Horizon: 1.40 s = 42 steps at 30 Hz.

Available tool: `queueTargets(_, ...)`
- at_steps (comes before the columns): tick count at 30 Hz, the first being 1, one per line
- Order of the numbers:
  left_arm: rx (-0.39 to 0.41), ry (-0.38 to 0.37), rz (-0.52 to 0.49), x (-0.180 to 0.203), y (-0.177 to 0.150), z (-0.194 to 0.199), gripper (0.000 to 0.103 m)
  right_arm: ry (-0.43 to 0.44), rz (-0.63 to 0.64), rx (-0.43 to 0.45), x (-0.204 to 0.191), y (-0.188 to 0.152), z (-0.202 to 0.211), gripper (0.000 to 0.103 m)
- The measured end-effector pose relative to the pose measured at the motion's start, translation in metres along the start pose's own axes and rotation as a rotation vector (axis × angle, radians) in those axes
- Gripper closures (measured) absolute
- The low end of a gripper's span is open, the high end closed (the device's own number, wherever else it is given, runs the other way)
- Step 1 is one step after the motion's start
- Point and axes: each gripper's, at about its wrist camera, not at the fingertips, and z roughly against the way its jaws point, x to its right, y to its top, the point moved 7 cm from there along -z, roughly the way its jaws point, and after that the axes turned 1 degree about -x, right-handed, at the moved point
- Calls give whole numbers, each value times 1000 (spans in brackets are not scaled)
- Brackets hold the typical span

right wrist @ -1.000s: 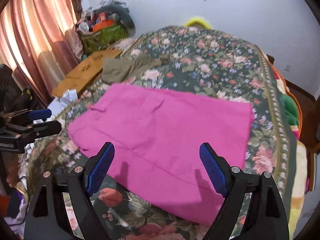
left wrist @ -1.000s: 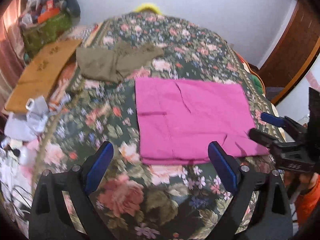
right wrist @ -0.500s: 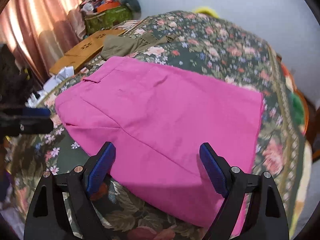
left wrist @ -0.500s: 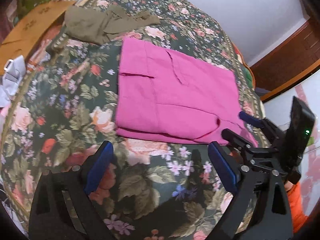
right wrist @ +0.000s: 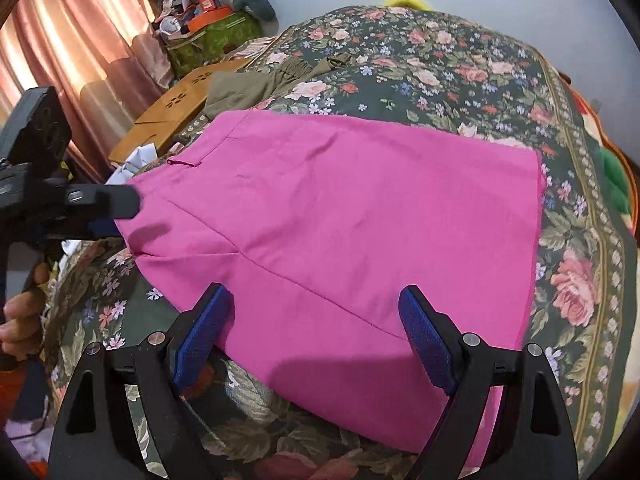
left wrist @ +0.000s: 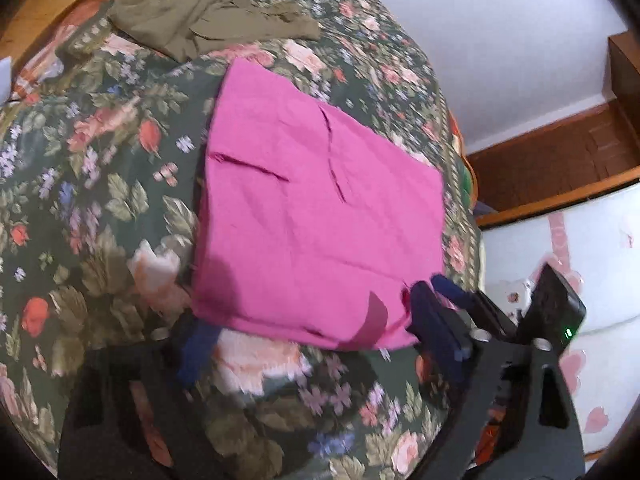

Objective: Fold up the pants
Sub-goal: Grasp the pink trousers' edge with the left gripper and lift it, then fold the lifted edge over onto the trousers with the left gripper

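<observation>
Bright pink pants (left wrist: 316, 216) lie folded in a flat rectangle on the floral bedspread (left wrist: 100, 200); they also fill the middle of the right wrist view (right wrist: 352, 220). My left gripper (left wrist: 316, 344) is open at the pants' near edge, its fingers (left wrist: 198, 350) blurred by motion. In the right wrist view the left gripper (right wrist: 116, 216) is at the pants' left corner. My right gripper (right wrist: 316, 340) is open, its fingers (right wrist: 202, 332) low over the near edge of the cloth. In the left wrist view the right gripper (left wrist: 436, 296) is at the pants' near right corner.
An olive garment (left wrist: 200, 20) lies crumpled at the far side of the bed, also in the right wrist view (right wrist: 256, 84). A wooden board (right wrist: 180, 100), a green bag (right wrist: 216, 36) and curtains (right wrist: 60, 40) stand left of the bed. The bed's right edge (right wrist: 616, 208) drops off.
Both grippers have dropped lower and closer to the pants. The left gripper moved right toward the near edge; the right gripper's fingers now reach over the cloth's near edge.
</observation>
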Motion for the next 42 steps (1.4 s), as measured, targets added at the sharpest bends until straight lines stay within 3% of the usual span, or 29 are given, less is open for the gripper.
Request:
queueTargets(1,10,25,-6,-2,2,1,34,5,-3,-1,0,0,0,18)
queueTargets(3,28,102,-30,-7,5,1,69,7,-3,-3,-1,0,0,18)
queueTargets(6,62,113,-44,-9,7,2,76,3,8,-1,-2,0,1,18)
queueTargets(9,106,172,-98,-5,3,7,79,7,8,1,-2,0,2,18)
queueTargets(20,305,584,-420,2,-1,67,80,-12,7,25,3,-6,14,18)
queueTargets(23,366,637,-488,15,-1,78,80,-15,-4,29,6,-8,16,18)
queueTargets(29,434,606,-552,55,8,86,82,-18,-26,27,11,-10,17,18)
queueTargets(36,441,428,-598,120,19,83,85,-14,-42,32,12,-13,18,18)
queueTargets(42,346,232,-588,158,19,60,87,3,-65,33,12,-13,18,18)
